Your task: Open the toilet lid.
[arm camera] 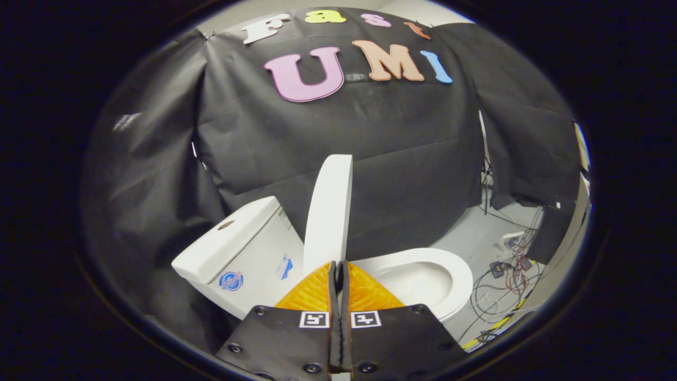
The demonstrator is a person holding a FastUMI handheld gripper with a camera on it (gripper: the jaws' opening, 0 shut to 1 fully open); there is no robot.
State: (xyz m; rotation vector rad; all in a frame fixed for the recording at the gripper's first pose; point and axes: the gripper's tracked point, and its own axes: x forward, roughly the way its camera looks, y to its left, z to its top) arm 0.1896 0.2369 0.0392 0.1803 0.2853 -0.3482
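The toilet lid (329, 211) is standing upright just ahead of the gripper (338, 270), fingers lying together, gripping nothing; stiff, smooth plastic, best pushed at its free edge.

Toilet lid (329, 211): white, smooth, raised to near vertical, seen edge-on as a tall narrow slab with a rounded top. Its lower end sits at the hinge, between the cistern (240, 248) on one side and the seat (423, 278) on the other. Seat: white, oval ring, lying flat on the bowl, opening uncovered. Cistern: white, boxy, flat cover with a round button recess on top, two small blue stickers on its side wall. Lid stands just beyond the fingertips.
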